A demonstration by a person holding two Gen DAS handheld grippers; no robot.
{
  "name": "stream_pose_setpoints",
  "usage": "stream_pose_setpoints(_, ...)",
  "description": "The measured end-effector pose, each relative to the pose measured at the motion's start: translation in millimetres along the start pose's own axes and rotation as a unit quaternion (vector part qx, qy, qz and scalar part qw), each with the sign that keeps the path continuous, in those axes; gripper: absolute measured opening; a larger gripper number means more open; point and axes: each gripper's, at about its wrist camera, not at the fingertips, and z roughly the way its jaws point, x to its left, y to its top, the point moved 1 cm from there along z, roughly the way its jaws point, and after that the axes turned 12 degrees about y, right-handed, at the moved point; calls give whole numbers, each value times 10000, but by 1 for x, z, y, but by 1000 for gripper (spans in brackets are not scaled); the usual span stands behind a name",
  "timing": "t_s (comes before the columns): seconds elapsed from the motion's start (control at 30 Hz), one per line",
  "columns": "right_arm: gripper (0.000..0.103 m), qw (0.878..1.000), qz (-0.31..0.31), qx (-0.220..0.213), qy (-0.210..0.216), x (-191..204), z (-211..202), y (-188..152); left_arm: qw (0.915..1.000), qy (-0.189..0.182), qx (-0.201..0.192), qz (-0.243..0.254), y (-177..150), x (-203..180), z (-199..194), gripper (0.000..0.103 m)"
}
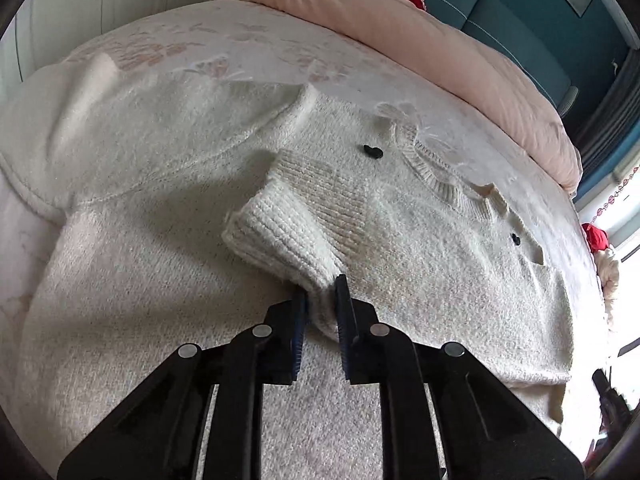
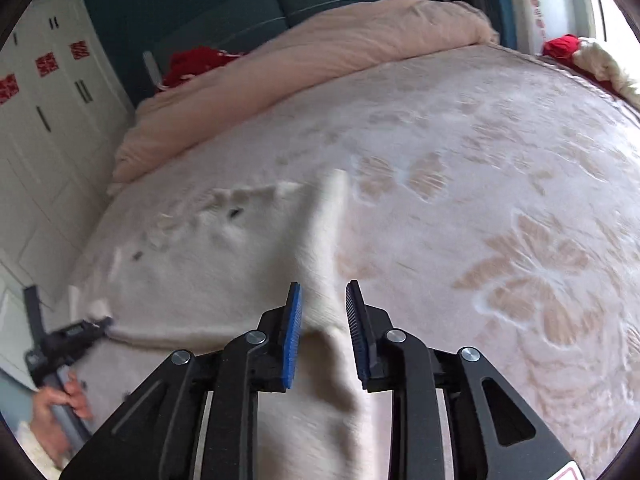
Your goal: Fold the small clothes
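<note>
One fuzzy cream cardigan [image 1: 420, 264] bears two black buttons [image 1: 373, 152]. The left gripper [image 1: 322, 300] pinches its ribbed cuff [image 1: 280, 232]. The right gripper [image 2: 322, 308] is spread above the sleeve [image 2: 320, 240].

A bed [image 2: 500, 152] covered by a pale spread with faint pink flower patterns carries everything. A fluffy cream sweater [image 1: 168, 288] with small black buttons lies flat on it, directly beneath and ahead of the left tool [image 1: 322, 300]. Beyond the sweater, a peach duvet [image 2: 320, 56] lies bunched across the bed's far end, with red fabric [image 2: 192, 64] behind it.
</note>
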Motion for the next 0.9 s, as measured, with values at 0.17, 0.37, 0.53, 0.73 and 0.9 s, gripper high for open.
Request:
stream_pose_setpoints(0.17,0,9947,-252,930,-359,0,73,-9,10000,21,9,51,3,-3,5,16)
stream_pose_setpoints(0.37,10,9960,-486,609,-438,23,30,-15,9990,-260,-217,-287,14,44,-29,27)
stream_pose_setpoints(0.53,21,9911,-1157,544,-364,74,-17,-54,9919,250,-556,-1113,44,148,-51,57)
stream_pose_setpoints(0.73,28,9894,-1158,860,-142,117,-35,-105,9586,1366,-651,-2413,95,286,-35,69)
stream_pose_setpoints(0.9,40,9849,-1168,1277,3,147,-36,-145,9471,1730,-475,-2661,112,334,0,56)
